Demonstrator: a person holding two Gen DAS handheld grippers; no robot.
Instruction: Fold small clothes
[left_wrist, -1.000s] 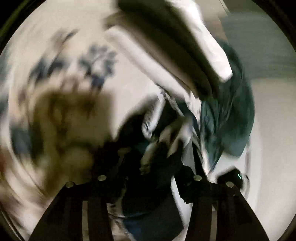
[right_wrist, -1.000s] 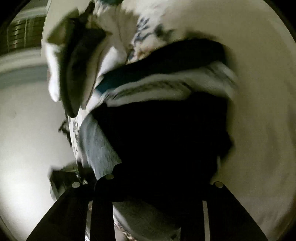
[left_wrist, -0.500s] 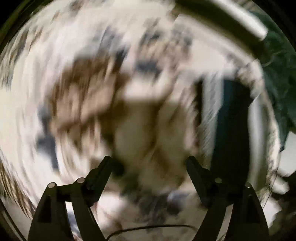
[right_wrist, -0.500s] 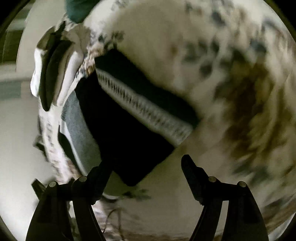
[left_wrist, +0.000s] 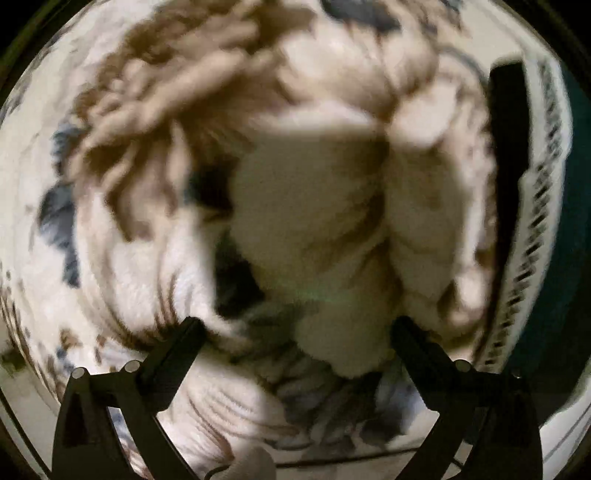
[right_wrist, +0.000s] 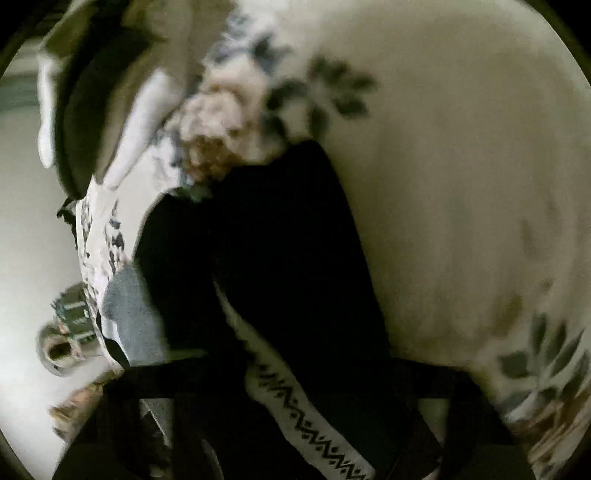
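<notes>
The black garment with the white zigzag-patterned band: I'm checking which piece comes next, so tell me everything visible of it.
The black garment with the white zigzag-patterned band looks like soft knit cloth, mostly plain black, with a white strip bearing a black zigzag motif along one edge. It lies crumpled, not flat, on the white floral-printed cover, with a grey cloth piece beside it. In the left wrist view it shows only as a narrow strip at the right. The blur hides whether the right claw touches it.

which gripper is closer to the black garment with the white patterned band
Right. The right gripper is closing directly over the black garment; the left gripper hangs opening over fluffy cream fabric, the garment off at its right edge.
</notes>
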